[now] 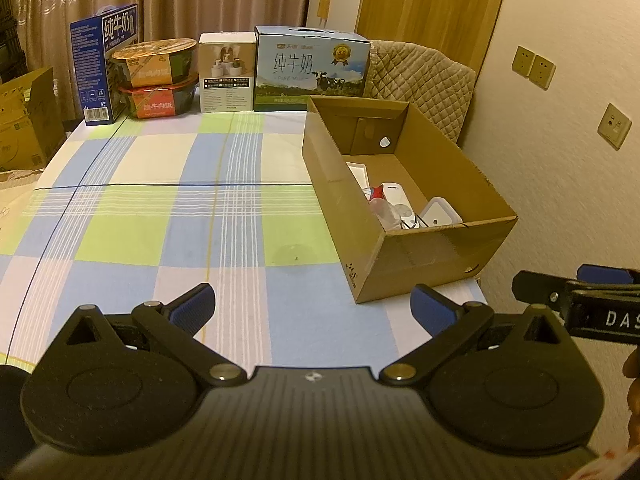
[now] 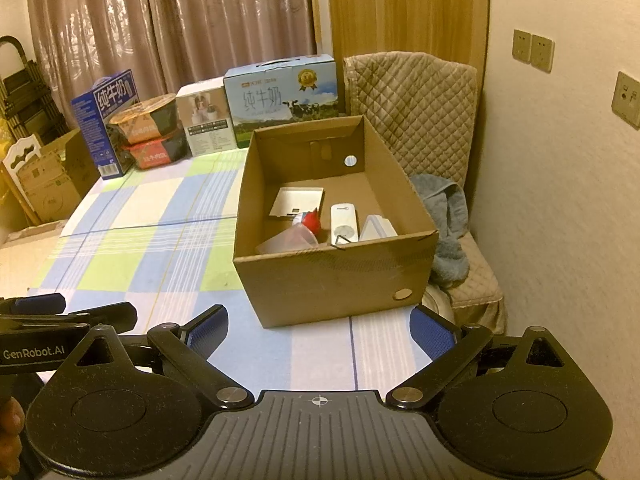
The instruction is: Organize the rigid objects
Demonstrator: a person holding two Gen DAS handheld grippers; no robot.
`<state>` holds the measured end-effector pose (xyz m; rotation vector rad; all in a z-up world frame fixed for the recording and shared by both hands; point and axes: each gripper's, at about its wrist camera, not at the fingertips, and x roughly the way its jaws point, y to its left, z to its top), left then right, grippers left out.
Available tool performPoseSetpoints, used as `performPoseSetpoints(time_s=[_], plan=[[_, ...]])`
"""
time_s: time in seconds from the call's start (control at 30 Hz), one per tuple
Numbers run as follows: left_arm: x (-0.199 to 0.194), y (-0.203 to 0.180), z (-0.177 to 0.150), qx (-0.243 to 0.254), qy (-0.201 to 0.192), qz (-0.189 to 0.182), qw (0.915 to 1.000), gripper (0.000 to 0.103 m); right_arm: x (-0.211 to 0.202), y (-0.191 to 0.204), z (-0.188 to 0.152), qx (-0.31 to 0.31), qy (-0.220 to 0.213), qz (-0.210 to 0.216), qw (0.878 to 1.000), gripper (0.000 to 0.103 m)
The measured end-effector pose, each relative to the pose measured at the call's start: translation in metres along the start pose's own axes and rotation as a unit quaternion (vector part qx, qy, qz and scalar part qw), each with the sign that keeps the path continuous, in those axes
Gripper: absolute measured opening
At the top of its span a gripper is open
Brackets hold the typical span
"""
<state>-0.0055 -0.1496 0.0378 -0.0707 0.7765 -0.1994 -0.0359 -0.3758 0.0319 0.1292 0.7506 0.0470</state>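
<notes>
Both grippers hang above the near edge of the bench [image 1: 168, 216], which is covered with a checked cloth in blue, green and white. The left gripper [image 1: 312, 312] has its fingers wide apart with nothing between them, and the right gripper [image 2: 319, 334] is the same, fingers spread and empty.

The cardboard box [image 2: 332, 280] stands open on the right part of the bench, near the wall. Inside it lie a flat white tray [image 2: 297, 202], a clear plastic container [image 2: 288, 242] with a red piece [image 2: 312, 220] beside it, a white remote-like device [image 2: 343, 226] and a white square item [image 2: 376, 230]. From the left wrist view the near wall of the box hides most of these things, and their exact kind is hard to tell.

At the far edge stand a dark blue milk carton box [image 1: 105, 66], two stacked instant-meal bowls [image 1: 158, 78], a small white product box [image 1: 227, 74] and a light blue milk box [image 1: 312, 70]. A quilted chair [image 2: 420, 120] with a grey towel [image 2: 448, 224] is partly hidden behind the cardboard box.
</notes>
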Motion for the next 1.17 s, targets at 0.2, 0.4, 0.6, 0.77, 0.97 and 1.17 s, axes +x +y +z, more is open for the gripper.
performPoseSetpoints(time_s=[0.2, 0.4, 0.6, 0.77, 0.97, 1.17], plan=[[0.0004, 0.0016, -0.0007, 0.000, 0.000, 0.000, 1.0000, 0.103, 0.0013, 0.0022, -0.0008, 0.000, 0.001, 0.001, 1.000, 0.095], [0.0014, 0.0029, -0.0014, -0.001, 0.000, 0.001, 1.0000, 0.103, 0.0030, 0.0038, -0.0018, 0.000, 0.002, 0.002, 1.000, 0.095], [0.0027, 0.0036, -0.0014, -0.002, 0.001, 0.002, 1.0000, 0.103, 0.0042, 0.0058, -0.0033, 0.001, 0.002, 0.002, 1.000, 0.095], [0.0036, 0.0043, -0.0016, -0.002, 0.001, 0.003, 1.0000, 0.103, 0.0055, 0.0074, -0.0041, 0.001, 0.002, 0.002, 1.000, 0.095], [0.0049, 0.0037, -0.0018, -0.002, 0.002, 0.003, 1.0000, 0.103, 0.0064, 0.0076, -0.0045, 0.002, 0.003, 0.003, 1.000, 0.095], [0.0040, 0.0035, -0.0020, -0.001, -0.003, 0.000, 1.0000, 0.103, 0.0071, 0.0077, -0.0044, 0.003, 0.004, 0.003, 1.000, 0.095]])
